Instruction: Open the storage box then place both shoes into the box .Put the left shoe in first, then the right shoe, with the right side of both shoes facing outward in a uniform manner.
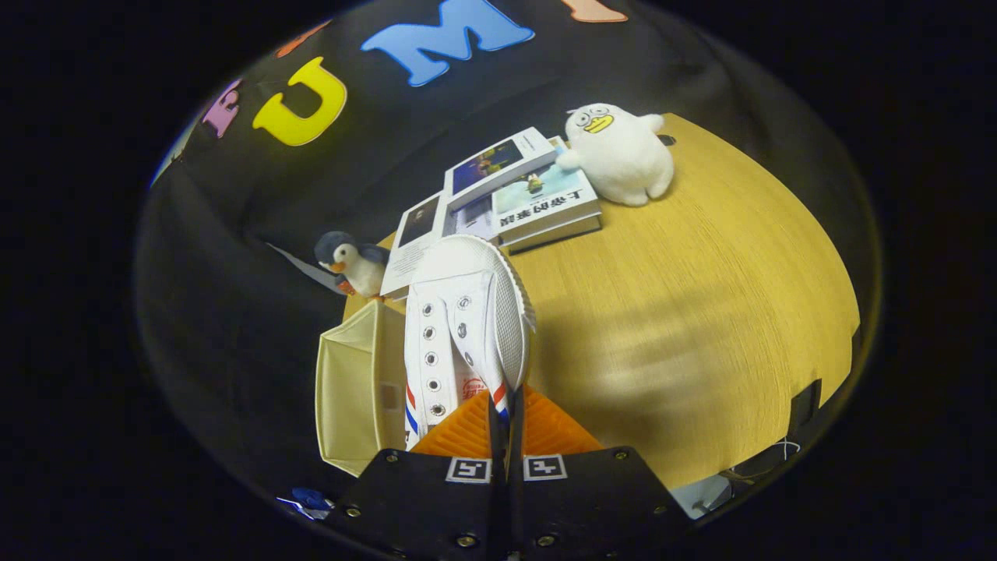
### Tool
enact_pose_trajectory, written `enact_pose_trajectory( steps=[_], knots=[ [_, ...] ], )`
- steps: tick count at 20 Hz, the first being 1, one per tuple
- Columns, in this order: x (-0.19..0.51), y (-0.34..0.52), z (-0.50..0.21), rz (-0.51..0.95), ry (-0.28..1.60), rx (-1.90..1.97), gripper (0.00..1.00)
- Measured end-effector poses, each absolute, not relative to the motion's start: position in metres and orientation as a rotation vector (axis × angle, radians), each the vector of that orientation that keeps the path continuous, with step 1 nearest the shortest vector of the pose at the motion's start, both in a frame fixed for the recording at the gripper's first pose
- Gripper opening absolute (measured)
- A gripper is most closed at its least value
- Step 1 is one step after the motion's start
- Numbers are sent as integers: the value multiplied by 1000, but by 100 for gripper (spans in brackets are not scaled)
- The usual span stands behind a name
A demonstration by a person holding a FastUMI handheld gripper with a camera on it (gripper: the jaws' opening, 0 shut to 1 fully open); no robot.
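Directly ahead, my gripper [505, 413] is closed tight on the rear upper edge of a white canvas shoe [466, 327], both fingers pinching it so the shoe hangs lifted with its toe pointing away from me. Just beside the shoe sits the open cream fabric storage box [350, 389], at the near edge of the wooden worktop [685, 312]. Beyond the shoe lie a few overlapping books [514, 195], with a small penguin plush [354, 263] near the box and a white duck plush [619, 152] touching the books.

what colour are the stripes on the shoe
Red and blue stripes on the white shoe, in the gripper view.
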State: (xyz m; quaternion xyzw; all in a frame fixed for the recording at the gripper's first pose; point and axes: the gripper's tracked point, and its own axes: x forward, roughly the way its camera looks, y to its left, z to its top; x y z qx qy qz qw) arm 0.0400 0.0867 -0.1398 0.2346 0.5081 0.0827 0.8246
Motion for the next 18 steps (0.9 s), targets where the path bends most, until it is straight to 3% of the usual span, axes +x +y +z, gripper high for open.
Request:
enact_pose_trajectory(
  steps=[8, 18],
  knots=[
    [54, 172, -103, 314, 1063, 398, 1],
    [47, 250, -144, 373, 1136, 267, 1]
  ],
)
